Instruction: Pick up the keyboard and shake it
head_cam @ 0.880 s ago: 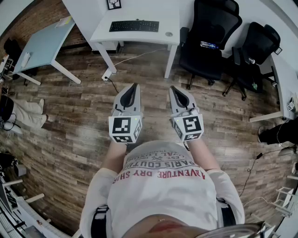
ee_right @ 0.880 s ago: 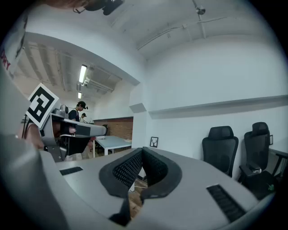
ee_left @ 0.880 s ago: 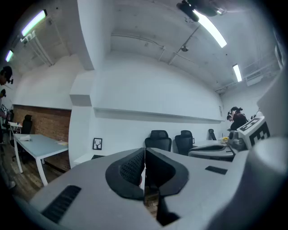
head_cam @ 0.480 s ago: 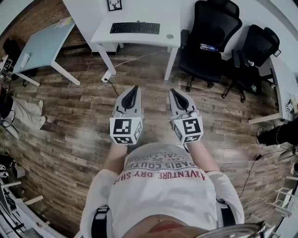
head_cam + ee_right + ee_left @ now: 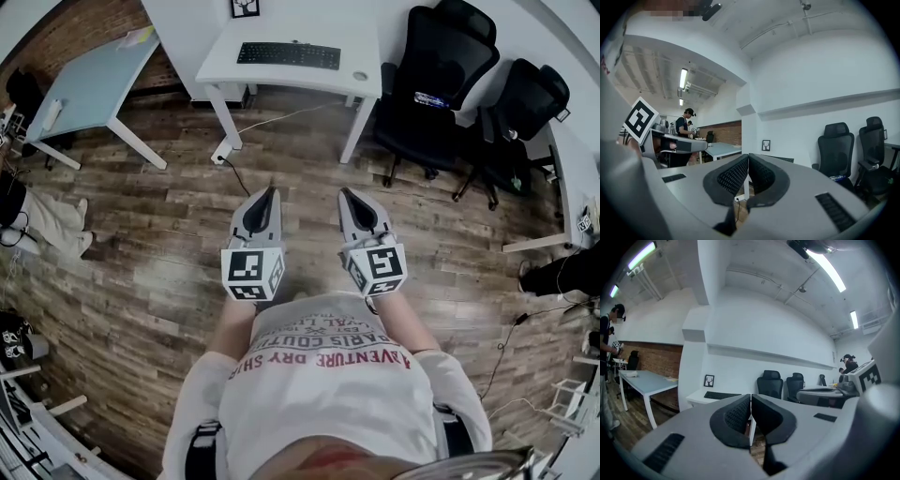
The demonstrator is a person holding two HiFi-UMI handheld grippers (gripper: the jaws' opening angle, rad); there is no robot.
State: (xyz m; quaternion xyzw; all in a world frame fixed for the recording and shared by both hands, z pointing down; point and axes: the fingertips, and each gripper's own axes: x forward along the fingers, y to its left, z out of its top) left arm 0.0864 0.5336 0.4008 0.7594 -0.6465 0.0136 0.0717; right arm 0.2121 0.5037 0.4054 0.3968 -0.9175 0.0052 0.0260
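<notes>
1. A white shirt [image 5: 323,375] with red print fills the bottom of the head view, and both forearms reach forward from it.
2. The left gripper [image 5: 271,191] is held about level above the wooden floor [image 5: 141,281]. Its own view shows its jaws pressed together with nothing between them.
3. The right gripper [image 5: 344,193] is held just beside it and parallel, the two apart from each other. Its jaws are likewise closed on nothing. Each gripper has a marker cube at its rear, close to the shirt.
4. Beyond the tips, a pale cable [image 5: 272,116] lies on the floor near the desk legs.
5. The white desk [image 5: 281,80] stands well ahead, against the wall. The black keyboard [image 5: 288,54] lies flat on the desk top, untouched and well apart from both grippers. A small round thing [image 5: 360,76] sits near the desk's right front corner.
6. A small framed picture [image 5: 246,7] stands behind the keyboard at the wall.
7. Two black office chairs [image 5: 436,75] stand right of the desk and a pale blue table [image 5: 89,84] left of it.
</notes>
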